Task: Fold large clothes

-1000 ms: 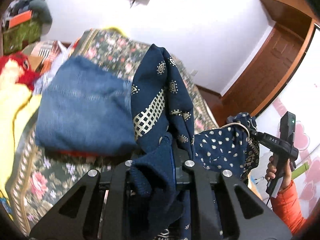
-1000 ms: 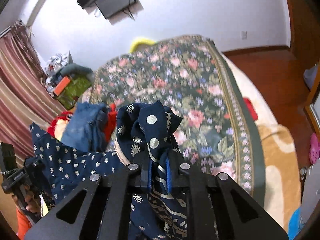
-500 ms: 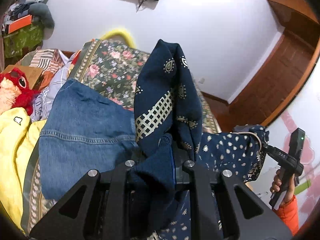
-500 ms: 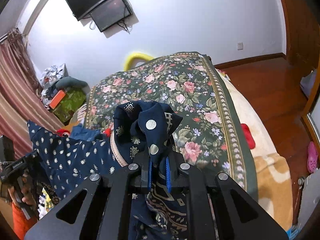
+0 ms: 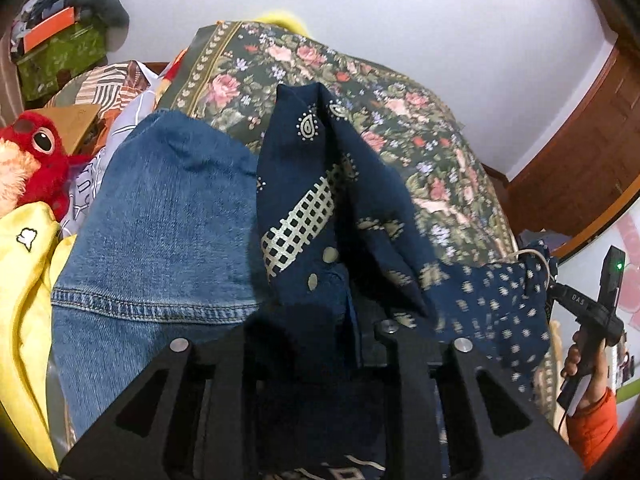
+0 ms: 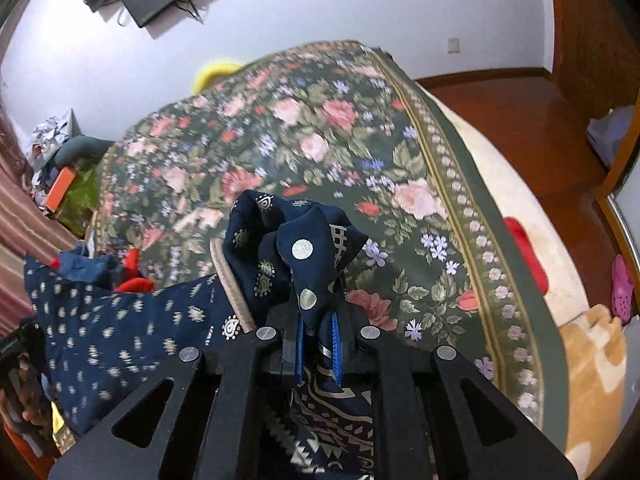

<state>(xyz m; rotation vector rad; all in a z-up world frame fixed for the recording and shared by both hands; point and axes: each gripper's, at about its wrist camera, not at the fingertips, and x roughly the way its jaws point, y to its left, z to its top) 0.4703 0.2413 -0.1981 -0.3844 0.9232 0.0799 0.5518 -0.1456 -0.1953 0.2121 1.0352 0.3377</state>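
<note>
A large navy garment with gold paisley and dot print [image 5: 320, 184] hangs stretched between my two grippers above the bed. My left gripper [image 5: 320, 320] is shut on one bunched corner of it. My right gripper [image 6: 316, 320] is shut on another bunched corner [image 6: 288, 248], and it also shows at the right edge of the left wrist view [image 5: 576, 304]. The cloth [image 6: 120, 328] spans to the left in the right wrist view.
A floral green bedspread [image 6: 320, 140] covers the bed. Folded blue jeans [image 5: 160, 220] lie at its left side, with a yellow garment [image 5: 24, 300] and a red plush toy [image 5: 36, 148] beyond. Wooden floor [image 6: 500, 100] and a door lie to the right.
Both grippers have lifted and then tipped down toward the bed, still holding the garment. The garment stays stretched between them.
</note>
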